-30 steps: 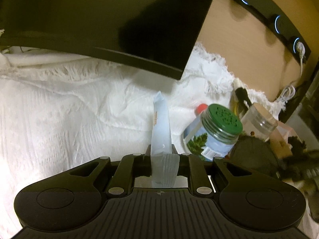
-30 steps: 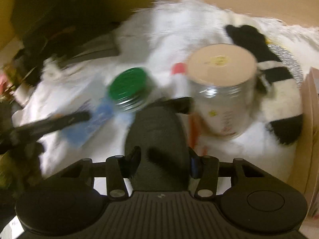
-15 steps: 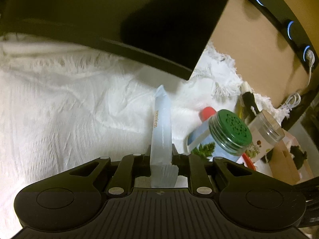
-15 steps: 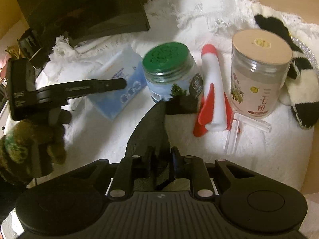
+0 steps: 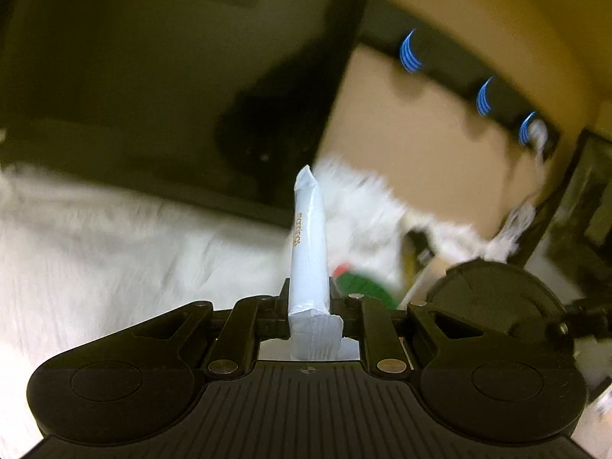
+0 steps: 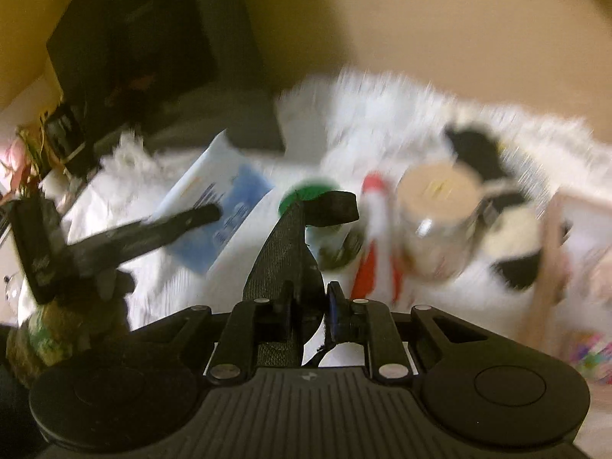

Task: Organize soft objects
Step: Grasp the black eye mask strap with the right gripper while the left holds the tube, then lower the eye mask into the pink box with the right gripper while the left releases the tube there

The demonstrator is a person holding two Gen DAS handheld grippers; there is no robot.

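My left gripper (image 5: 309, 300) is shut on a pale blue and white soft packet (image 5: 308, 244), which stands edge-on out of the jaws above the white fringed cloth (image 5: 114, 260). The right wrist view shows the same packet (image 6: 229, 199) held by the left gripper (image 6: 208, 212) at the left. My right gripper (image 6: 310, 294) is shut on a black fabric piece (image 6: 287, 244) that rises from the jaws, its tip folded over to the right. Both views are blurred.
On the white cloth (image 6: 382, 130) stand a green-lidded jar (image 6: 310, 193), a red and white rocket toy (image 6: 376, 225), a beige-lidded glass jar (image 6: 436, 225) and a black and white plush (image 6: 508, 229). A large black box (image 5: 153, 76) and a power strip (image 5: 482, 95) lie behind.
The right gripper's jaws closed on the black fabric and lifted it off the cloth. The left gripper rose with the packet. Both views now sit higher above the cloth.
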